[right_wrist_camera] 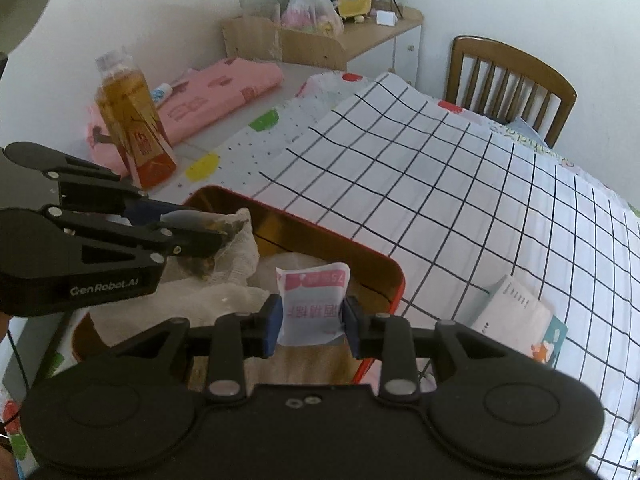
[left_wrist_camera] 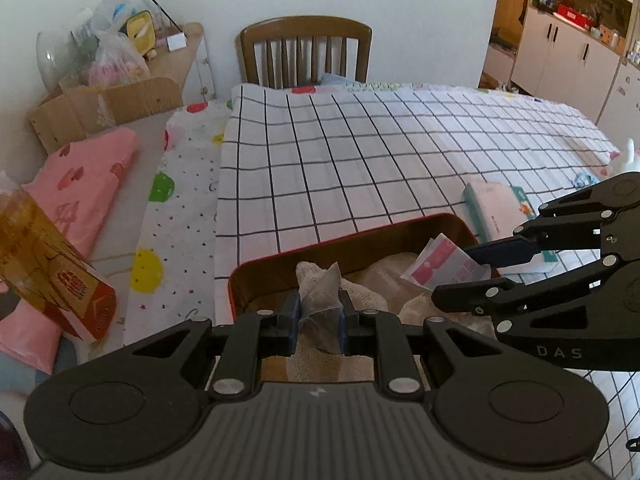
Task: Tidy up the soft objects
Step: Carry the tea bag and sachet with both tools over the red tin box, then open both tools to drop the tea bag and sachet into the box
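A red-rimmed tin box (left_wrist_camera: 344,238) (right_wrist_camera: 320,228) with a brown inside sits on the checked cloth and holds white gauze-like cloth (left_wrist_camera: 384,276) (right_wrist_camera: 240,256). My left gripper (left_wrist_camera: 319,314) (right_wrist_camera: 224,232) is shut on a small grey tea-bag-like pouch (left_wrist_camera: 320,312) over the box's left part. My right gripper (right_wrist_camera: 311,318) (left_wrist_camera: 486,264) is shut on a pink and white soft packet (right_wrist_camera: 314,304) (left_wrist_camera: 444,262) over the box's right part.
A white and teal tissue pack (left_wrist_camera: 496,208) (right_wrist_camera: 516,316) lies right of the box. A bottle of amber liquid (right_wrist_camera: 132,116) (left_wrist_camera: 44,264) stands left beside folded pink fabric (right_wrist_camera: 208,92). A wooden chair (left_wrist_camera: 306,50) stands behind the table. A cluttered side shelf (right_wrist_camera: 332,36) is at the back.
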